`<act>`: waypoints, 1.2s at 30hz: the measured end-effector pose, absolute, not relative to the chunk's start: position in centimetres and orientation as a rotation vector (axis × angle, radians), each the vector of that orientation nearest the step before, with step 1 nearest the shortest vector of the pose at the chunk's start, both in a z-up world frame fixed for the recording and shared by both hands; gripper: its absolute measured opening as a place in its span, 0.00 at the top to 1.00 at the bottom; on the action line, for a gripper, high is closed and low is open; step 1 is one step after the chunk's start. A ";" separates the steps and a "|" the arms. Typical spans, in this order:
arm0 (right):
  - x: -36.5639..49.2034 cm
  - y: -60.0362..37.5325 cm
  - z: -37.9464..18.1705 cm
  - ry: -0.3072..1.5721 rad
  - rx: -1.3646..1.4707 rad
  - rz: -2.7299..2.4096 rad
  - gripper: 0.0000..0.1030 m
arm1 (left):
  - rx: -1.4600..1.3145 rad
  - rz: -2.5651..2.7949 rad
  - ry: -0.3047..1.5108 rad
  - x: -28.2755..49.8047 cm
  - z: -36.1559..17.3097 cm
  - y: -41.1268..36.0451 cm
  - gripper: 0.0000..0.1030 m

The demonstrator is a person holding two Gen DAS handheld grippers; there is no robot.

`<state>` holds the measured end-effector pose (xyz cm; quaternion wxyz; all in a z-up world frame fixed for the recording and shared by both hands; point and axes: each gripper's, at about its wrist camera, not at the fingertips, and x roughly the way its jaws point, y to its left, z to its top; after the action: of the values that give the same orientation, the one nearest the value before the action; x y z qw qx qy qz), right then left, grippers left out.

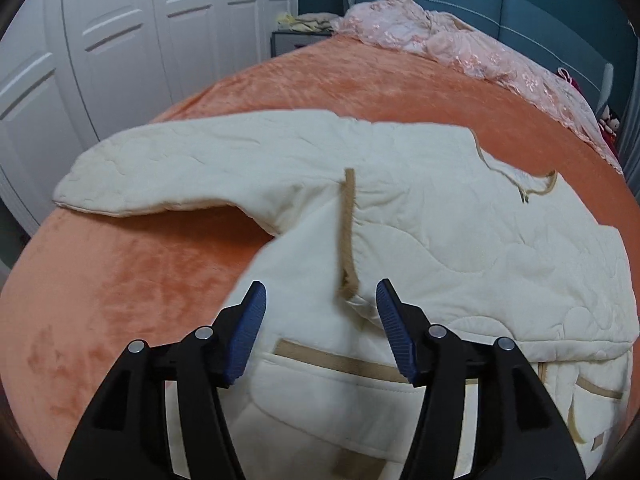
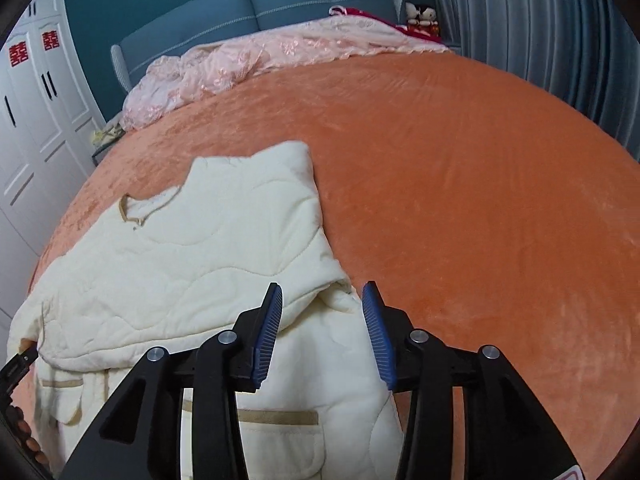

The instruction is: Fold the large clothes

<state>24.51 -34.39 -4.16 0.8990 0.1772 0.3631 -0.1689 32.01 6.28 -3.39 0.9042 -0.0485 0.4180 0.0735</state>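
A cream quilted jacket (image 1: 440, 220) with tan trim lies spread on the orange bed cover (image 1: 140, 280). One sleeve (image 1: 180, 168) stretches out to the left. A tan-edged flap (image 1: 350, 240) runs down toward my left gripper (image 1: 321, 286), which hovers open over the jacket, its blue pads apart and nothing pinched. In the right wrist view the jacket (image 2: 200, 260) has its right side folded inward. My right gripper (image 2: 323, 286) stands open above that folded edge, holding nothing. A trimmed pocket (image 2: 280, 416) shows below it.
Crumpled pink lace bedding (image 2: 260, 60) lies at the blue headboard (image 2: 300, 0). White wardrobe doors (image 1: 100, 40) stand to the left, a grey curtain (image 2: 540, 40) to the right. Bare orange cover (image 2: 480, 200) spreads right of the jacket.
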 end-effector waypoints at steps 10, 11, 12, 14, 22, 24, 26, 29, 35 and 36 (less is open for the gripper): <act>30.5 -23.7 -5.1 0.817 0.173 -0.079 0.62 | -0.113 -0.049 0.864 33.7 -3.1 -2.6 0.47; 30.5 -23.2 -5.7 0.834 0.170 -0.068 0.62 | -0.110 -0.056 0.881 33.8 -3.9 -3.3 0.47; 30.5 -22.8 -6.4 0.850 0.173 -0.060 0.62 | -0.105 -0.058 0.897 33.9 -4.7 -3.8 0.47; 30.6 -22.2 -7.5 0.875 0.162 -0.058 0.62 | -0.091 -0.056 0.924 33.9 -6.2 -4.4 0.47; 30.6 -21.5 -9.6 0.891 0.126 -0.063 0.62 | -0.037 -0.057 0.880 32.9 -8.7 -5.0 0.46; 30.4 -21.3 -9.8 0.883 0.111 -0.072 0.62 | -0.021 -0.049 0.866 32.7 -9.0 -5.2 0.46; 30.4 -21.1 -10.0 0.874 0.097 -0.079 0.61 | -0.009 -0.043 0.852 32.5 -9.2 -5.4 0.46; 30.4 -20.9 -10.2 0.858 0.091 -0.084 0.61 | 0.005 -0.036 0.836 32.4 -9.5 -5.6 0.45; 30.3 -21.0 -10.5 0.828 0.099 -0.081 0.61 | 0.010 -0.032 0.815 32.4 -10.0 -5.7 0.44; 30.3 -21.0 -10.6 0.826 0.096 -0.082 0.61 | 0.009 -0.032 0.813 32.3 -10.0 -5.7 0.44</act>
<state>30.26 -21.00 -10.57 0.9140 0.0466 0.4011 -0.0398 32.30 -5.68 -9.98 0.9184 0.0045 0.3952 -0.0154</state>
